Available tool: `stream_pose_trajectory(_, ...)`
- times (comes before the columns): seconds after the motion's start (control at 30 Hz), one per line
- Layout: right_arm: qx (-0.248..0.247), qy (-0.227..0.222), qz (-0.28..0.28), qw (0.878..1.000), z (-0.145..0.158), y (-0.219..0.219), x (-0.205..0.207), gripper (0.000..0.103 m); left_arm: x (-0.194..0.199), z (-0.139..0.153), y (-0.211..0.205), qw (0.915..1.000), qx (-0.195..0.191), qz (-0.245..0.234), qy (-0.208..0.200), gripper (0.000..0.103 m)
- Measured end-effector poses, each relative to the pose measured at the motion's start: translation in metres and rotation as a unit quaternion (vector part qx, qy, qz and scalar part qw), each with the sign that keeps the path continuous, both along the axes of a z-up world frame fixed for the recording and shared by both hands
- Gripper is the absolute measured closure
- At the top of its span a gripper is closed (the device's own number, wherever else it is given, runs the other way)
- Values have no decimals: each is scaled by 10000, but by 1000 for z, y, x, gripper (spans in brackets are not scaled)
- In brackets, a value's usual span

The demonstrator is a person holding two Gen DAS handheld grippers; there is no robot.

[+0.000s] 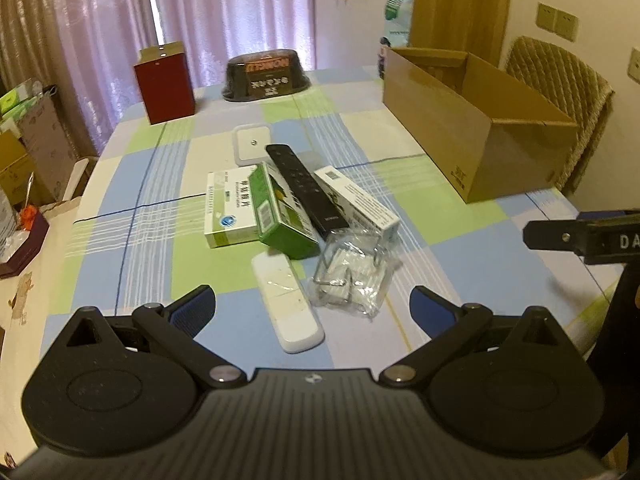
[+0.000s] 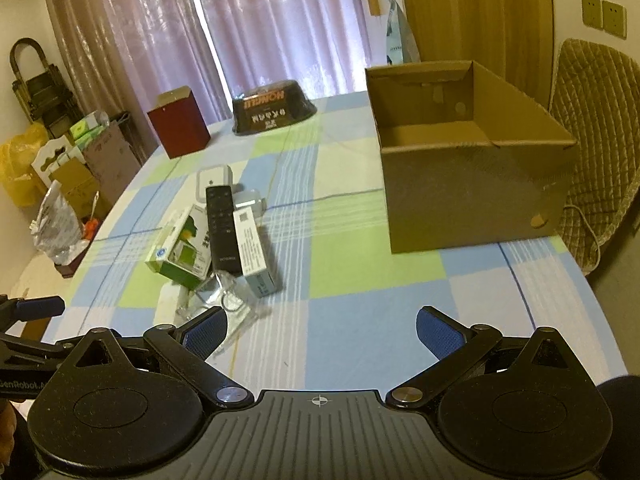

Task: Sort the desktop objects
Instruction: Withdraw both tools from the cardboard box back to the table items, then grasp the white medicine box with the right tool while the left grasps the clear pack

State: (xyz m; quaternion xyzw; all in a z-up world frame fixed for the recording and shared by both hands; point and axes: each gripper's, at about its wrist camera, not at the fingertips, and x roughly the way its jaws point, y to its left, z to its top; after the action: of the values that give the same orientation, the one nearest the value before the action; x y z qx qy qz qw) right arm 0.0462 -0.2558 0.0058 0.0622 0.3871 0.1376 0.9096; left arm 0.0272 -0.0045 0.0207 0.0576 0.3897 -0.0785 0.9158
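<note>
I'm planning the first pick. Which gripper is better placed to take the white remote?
Left. The left gripper hangs open right over the white remote; from the right gripper, also open, the pile lies off to its left.

blue, green and cream checked tablecloth [image 1: 440, 216], black remote [image 1: 306, 190], brown cardboard box [image 2: 472, 196], dark red box [image 1: 164, 84].

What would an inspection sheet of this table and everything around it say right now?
Surface: checked tablecloth, flat.
Job's things: black remote lying across a green box and a white carton; white remote and clear plastic packet nearest; cardboard box open, looks empty.
Clutter: red box, dark bowl-shaped pack at the far end.
Grippers: left gripper and right gripper both open, holding nothing.
Cables: nothing seen on the table.
Surroundings: curtains, padded chair.
</note>
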Motion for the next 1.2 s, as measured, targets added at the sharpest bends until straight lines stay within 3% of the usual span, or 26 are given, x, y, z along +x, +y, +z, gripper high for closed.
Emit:
stream_pose_trajectory(0.17, 33, 77, -46, 10000, -7, -4, 0, 0, 0, -10, -7, 9995, 73, -291, 13, 2)
stream_pose_trajectory(0.6, 36, 208, 80, 9997, -17, 5, 9, 0, 12, -30, -6, 9985, 104, -484, 243, 6)
stream_pose_trajectory(1.03, -232, -59, 947, 9952, -18, 44, 38, 0, 41, -51, -4, 9934, 238, -1072, 316, 13)
stream_pose_trajectory(1.2, -397, -116, 1142, 9926, -23, 57, 60, 0, 53, -58, -3, 9904, 295, -1305, 339, 23)
